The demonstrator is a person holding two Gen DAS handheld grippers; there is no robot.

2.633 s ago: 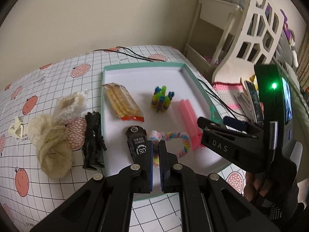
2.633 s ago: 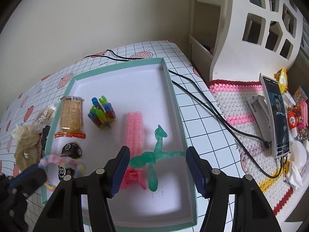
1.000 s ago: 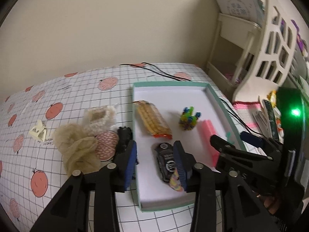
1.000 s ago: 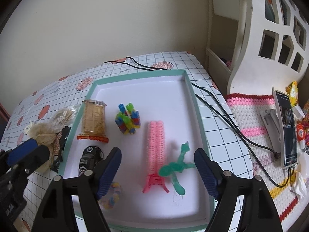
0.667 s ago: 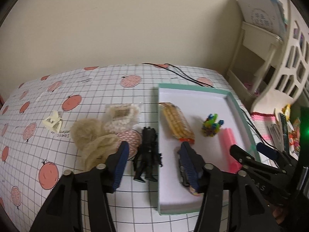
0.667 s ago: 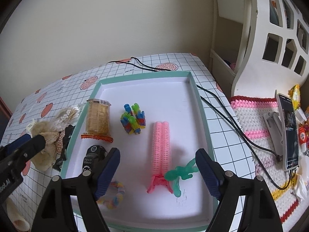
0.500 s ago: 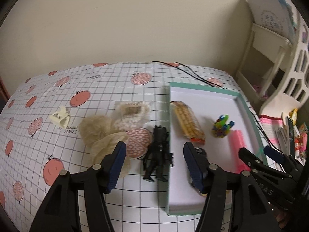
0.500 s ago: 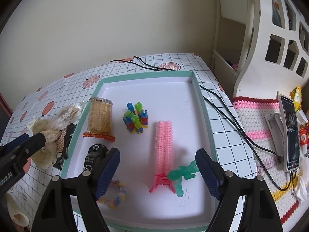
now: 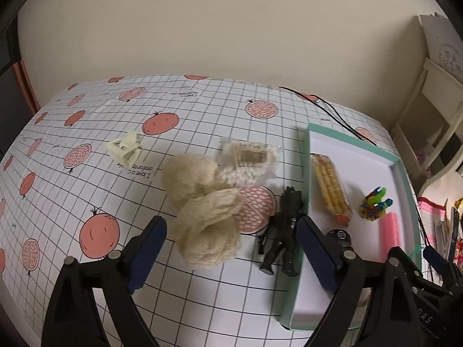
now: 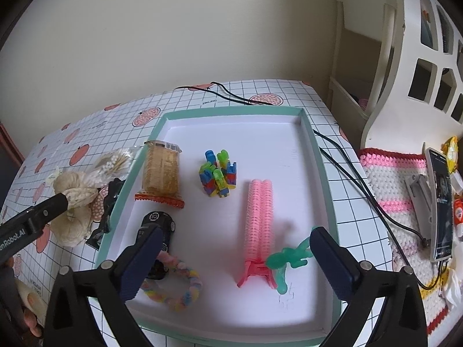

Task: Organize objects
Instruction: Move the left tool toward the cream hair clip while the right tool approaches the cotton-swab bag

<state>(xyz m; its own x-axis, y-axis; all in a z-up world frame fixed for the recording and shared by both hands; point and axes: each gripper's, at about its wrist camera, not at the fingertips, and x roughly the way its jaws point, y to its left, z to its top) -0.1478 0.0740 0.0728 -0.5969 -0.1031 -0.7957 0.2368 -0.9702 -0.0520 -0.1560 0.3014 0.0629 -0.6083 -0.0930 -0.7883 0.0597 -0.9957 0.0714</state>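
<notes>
A teal-rimmed white tray [image 10: 231,112] holds a cracker pack [image 10: 160,173], a colourful block toy [image 10: 218,176], a pink hair roller [image 10: 257,222], a green figure [image 10: 286,263], a black toy car [image 10: 157,228] and a rainbow ring [image 10: 176,289]. My right gripper [image 10: 235,263] hovers open over the tray's near end, holding nothing. Left of the tray [image 9: 347,141] lie a black figure [image 9: 282,240], a beige scrunchie [image 9: 202,214], a cotton swab packet [image 9: 249,164] and a cream hair clip [image 9: 124,147]. My left gripper [image 9: 231,248] hangs open above the scrunchie and black figure, empty.
Black cables [image 10: 361,185] run along the tray's right side toward a phone on a stand [image 10: 439,202] on a crocheted mat. A white shelf unit [image 10: 405,57] stands at the right. The wall closes the table's far edge.
My left gripper opened, left the rainbow ring in the tray and swung left over the items outside it. The right gripper drew back and rose a little.
</notes>
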